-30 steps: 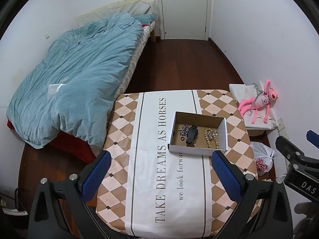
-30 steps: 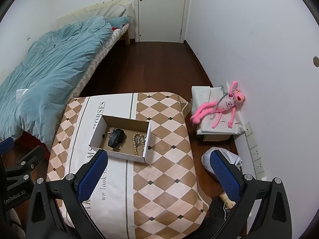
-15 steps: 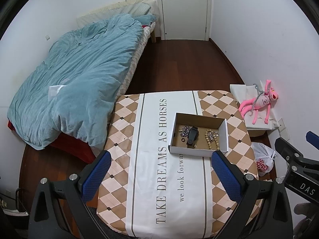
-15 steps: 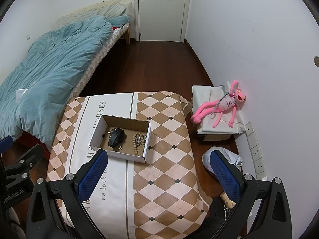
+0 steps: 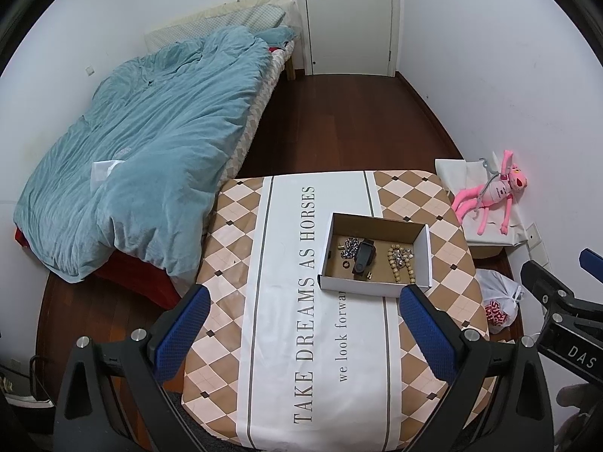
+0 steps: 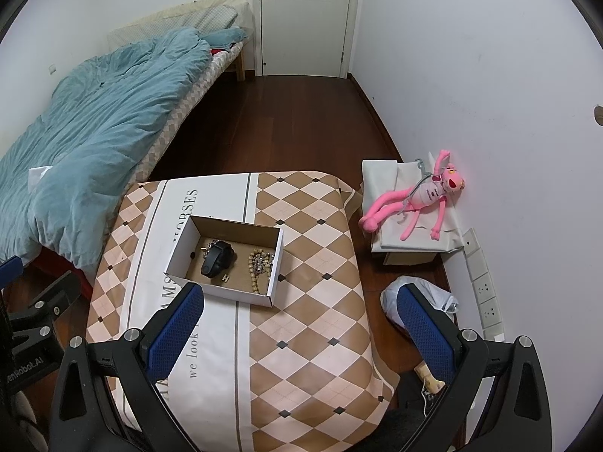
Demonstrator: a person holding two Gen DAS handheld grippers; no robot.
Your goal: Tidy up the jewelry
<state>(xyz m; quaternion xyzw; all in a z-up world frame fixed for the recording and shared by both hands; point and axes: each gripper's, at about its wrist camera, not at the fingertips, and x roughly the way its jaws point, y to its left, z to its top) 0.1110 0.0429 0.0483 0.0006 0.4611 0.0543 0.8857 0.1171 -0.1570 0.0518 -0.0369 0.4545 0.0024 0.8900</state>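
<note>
Left wrist view: left tool (image 5: 299,333) spread wide, empty, above the surface (image 5: 275,339). Box (image 5: 424,260) holds bead strand (image 5: 402,263), black band (image 5: 363,257), small metal pieces (image 5: 349,247).

Right wrist view: right tool (image 6: 297,333) likewise spread, empty (box ahead-left). Everything sits boxed; this fits sorting finished or pending.

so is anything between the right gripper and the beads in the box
Only the box's own near wall. The right gripper hangs open above the table, and the beads lie uncovered at the box's right end, beside the black watch. Coming down from above looks unobstructed.
</note>
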